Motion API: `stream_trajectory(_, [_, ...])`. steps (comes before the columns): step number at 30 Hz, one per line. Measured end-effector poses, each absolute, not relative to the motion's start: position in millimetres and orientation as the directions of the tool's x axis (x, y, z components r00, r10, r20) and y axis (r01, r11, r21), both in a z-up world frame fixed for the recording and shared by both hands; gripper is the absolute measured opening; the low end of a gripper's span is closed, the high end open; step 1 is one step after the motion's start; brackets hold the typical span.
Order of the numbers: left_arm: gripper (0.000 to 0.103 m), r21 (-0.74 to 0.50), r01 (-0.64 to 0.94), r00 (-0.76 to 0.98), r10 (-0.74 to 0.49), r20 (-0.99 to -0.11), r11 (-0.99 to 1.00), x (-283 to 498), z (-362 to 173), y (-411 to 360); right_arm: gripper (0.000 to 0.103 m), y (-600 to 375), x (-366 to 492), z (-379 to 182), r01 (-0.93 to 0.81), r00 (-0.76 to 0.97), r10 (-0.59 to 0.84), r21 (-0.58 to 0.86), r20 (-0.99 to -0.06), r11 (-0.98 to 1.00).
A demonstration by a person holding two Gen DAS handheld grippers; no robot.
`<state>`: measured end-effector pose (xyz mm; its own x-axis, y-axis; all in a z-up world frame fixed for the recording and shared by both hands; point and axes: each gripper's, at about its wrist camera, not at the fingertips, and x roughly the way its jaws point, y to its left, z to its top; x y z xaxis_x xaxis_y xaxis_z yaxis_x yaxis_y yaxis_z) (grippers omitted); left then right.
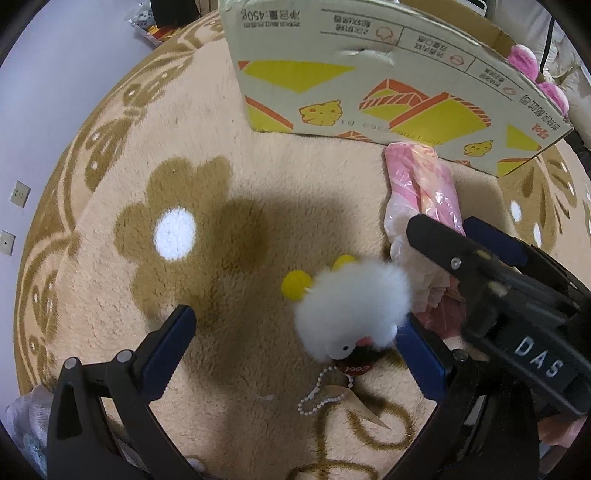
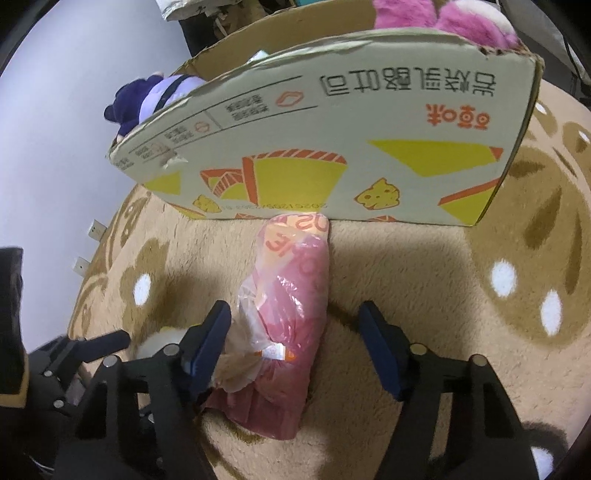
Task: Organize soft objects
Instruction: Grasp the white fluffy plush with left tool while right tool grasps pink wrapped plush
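A white fluffy plush toy (image 1: 354, 306) with yellow feet and a bead chain with a tag lies on the beige carpet (image 1: 229, 177). My left gripper (image 1: 295, 343) is open around it, the toy close to the right finger. A pink soft item in a plastic bag (image 2: 291, 302) lies in front of the cardboard box (image 2: 369, 147); it also shows in the left wrist view (image 1: 424, 184). My right gripper (image 2: 295, 343) is open, its fingers on either side of the bag's near end. The right gripper's body shows in the left wrist view (image 1: 517, 295).
The box (image 1: 369, 74) holds a purple plush (image 2: 147, 99) and a pink plush (image 2: 461, 18). The carpet has brown flower patterns. A white wall with sockets (image 1: 18, 192) stands at the left.
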<state>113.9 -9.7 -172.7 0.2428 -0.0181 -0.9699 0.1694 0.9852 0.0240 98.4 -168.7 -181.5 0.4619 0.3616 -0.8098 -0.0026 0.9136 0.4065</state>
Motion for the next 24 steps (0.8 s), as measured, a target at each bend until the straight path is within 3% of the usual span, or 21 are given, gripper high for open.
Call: stream_trajectory(24, [0.103,0.070,0.165,0.267,0.024,-0.964,0.984,119,-178,-8,0.077,-152,105,-188,-0.036,0.446,0.310,0.329,-0.839,0.943])
